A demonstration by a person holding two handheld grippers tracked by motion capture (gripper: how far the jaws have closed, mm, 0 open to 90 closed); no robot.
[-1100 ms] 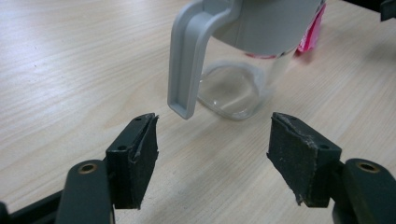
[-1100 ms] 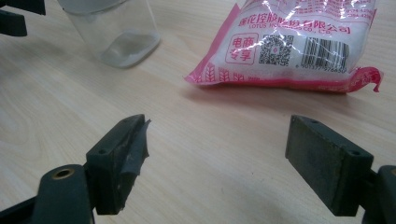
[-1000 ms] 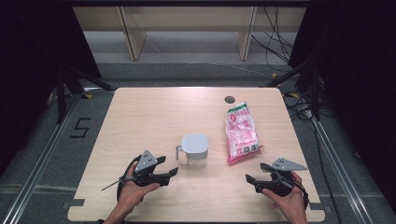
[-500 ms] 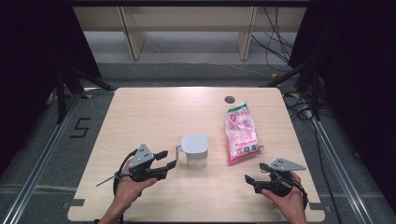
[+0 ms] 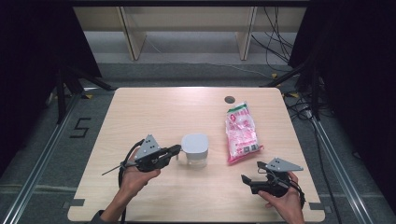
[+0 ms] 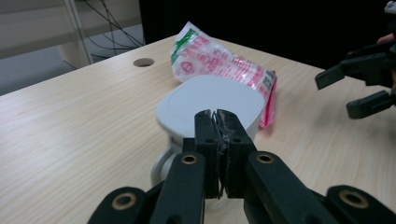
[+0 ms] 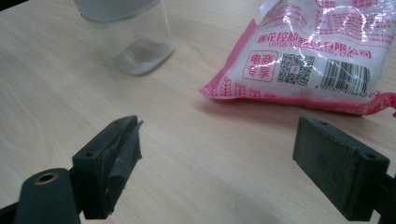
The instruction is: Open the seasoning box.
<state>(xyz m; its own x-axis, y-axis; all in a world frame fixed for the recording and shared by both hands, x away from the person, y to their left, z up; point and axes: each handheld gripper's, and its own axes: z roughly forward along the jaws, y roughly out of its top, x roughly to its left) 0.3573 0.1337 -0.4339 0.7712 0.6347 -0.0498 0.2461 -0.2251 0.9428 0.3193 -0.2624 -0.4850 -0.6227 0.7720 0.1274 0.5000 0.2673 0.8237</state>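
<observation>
One clear plastic jar with a white rounded-square lid [image 5: 194,149] stands upright near the middle of the pale wooden table [image 5: 154,112], lid seated on top. Through the clear wall, in the right gripper view, a thin pale layer [image 7: 136,51] lies at the jar's bottom; whether that is contents or just the base cannot be told. A small handle-like loop sits on the jar's side that faces the left gripper.

Left gripper [image 5: 173,150]: held level, just beside the jar on its left, tips right at the jar's handle side under the lid edge. Jaws have just been closing and now stand pressed together. In the left gripper view they meet in front of the lid with a thin wire-like line along the seam; whether they pinch any part of the jar cannot be told.

One pink-and-white printed plastic bag with a green top corner [image 5: 241,132], sealed and plump with white contents, lies flat just to the right of the jar, apart from it. Barcode and QR square show at its near end.

Right gripper [image 5: 246,182]: right of the jar and nearer the person, below the bag's near end, well apart from the jar. Jaws wide, nothing between them, bare table under them.

One small dark round hole [image 5: 229,99] sits in the tabletop beyond the jar, just past the bag's far end.
</observation>
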